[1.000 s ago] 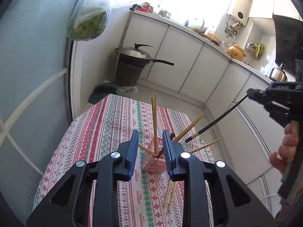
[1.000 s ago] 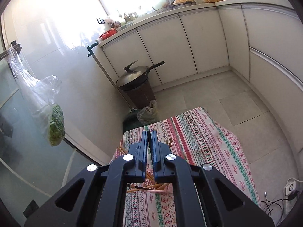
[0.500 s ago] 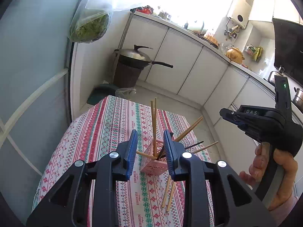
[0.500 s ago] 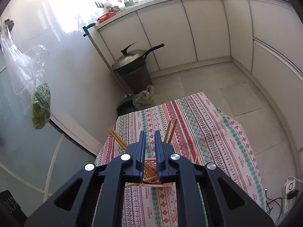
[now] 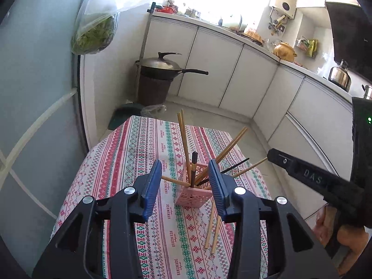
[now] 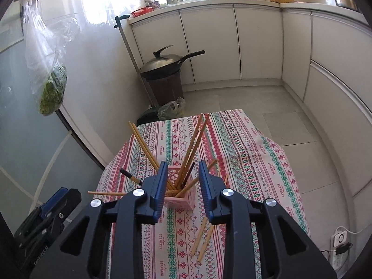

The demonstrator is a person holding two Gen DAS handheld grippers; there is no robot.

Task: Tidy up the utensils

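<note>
The left gripper (image 5: 184, 183) hangs above the patterned tablecloth (image 5: 130, 153) with its blue-padded jaws opening and nothing pinched between them; the pink holder (image 5: 193, 196) stands on the cloth just ahead of and below the gap, apart from both pads. Wooden chopsticks (image 5: 184, 139) and a dark chopstick (image 5: 193, 169) fan out of the holder at loose angles. Two more wooden chopsticks (image 5: 212, 227) lie flat on the cloth just beneath the left gripper's right-hand finger. The right gripper (image 6: 182, 183) is also spreading its jaws, empty, with the same holder (image 6: 180, 201) straight ahead between its fingers and untouched. The loose pair (image 6: 202, 237) lies beneath its right-hand finger, nearer the camera than the holder.
</note>
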